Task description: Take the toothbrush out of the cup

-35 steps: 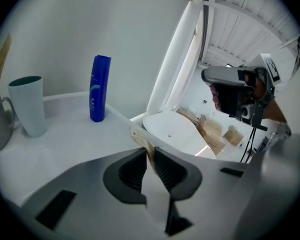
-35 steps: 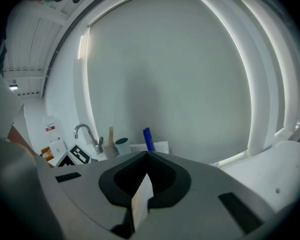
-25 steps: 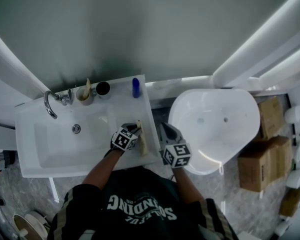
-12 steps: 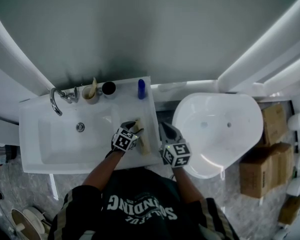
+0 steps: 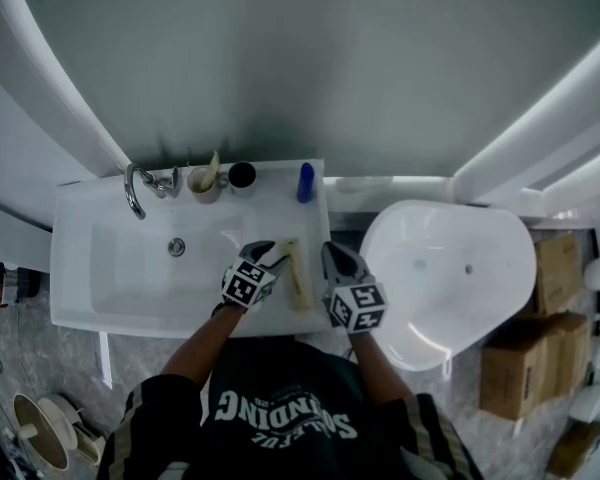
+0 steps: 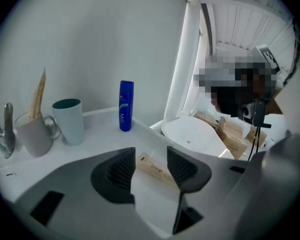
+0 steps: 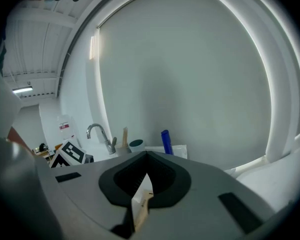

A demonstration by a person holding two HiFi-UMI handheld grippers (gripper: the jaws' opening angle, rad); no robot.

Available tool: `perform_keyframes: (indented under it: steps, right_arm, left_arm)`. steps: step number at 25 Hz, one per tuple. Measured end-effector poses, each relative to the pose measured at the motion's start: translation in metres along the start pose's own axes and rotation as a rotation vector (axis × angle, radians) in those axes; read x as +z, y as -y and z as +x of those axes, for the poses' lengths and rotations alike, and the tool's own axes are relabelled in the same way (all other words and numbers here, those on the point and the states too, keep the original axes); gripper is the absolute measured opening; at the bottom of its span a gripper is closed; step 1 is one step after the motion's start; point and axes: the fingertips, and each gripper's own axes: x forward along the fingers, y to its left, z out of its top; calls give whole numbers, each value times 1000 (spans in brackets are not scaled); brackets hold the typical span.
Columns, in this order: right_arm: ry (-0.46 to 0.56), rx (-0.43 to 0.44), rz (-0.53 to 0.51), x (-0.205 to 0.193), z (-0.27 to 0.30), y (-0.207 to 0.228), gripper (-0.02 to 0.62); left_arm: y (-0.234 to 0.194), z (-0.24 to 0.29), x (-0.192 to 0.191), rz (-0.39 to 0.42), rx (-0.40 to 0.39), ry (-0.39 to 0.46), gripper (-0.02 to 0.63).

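One tan, flat, boxed toothbrush [image 5: 298,274] lies on the white sink bench [image 5: 270,206], well apart from the grey mug [image 5: 202,185]. Left claw [image 6: 151,155] has just been opening, jaws wide above it, gripping nothing; right claw [image 7: 146,155] closed, empty. Probably light, stiff, slightly slick: pinch mid-length.

I note head view steeply down over the sink [image 5: 100,298], left gripper view low and close above it, right gripper view facing the wall [image 7: 190,84], all three sharing the blue bottle [image 5: 306,182].
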Motion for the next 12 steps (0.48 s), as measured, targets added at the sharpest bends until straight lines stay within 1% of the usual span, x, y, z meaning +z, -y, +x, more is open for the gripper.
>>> perform_keyframes:
  steps: [2, 4, 6, 12]
  right_arm:
    - [5, 22, -12, 5, 5, -7, -3]
    - [7, 45, -24, 10, 11, -15, -3]
    - [9, 69, -36, 14, 17, -23, -3]
    - [17, 153, -84, 28, 38, -53, -3]
  left_arm:
    - [-7, -13, 7, 10, 33, 28, 183]
    - [-15, -29, 14, 28, 78, 59, 78]
    - [-22, -44, 22, 38, 113, 103, 6]
    - [-43, -96, 41, 23, 194, 218, 0]
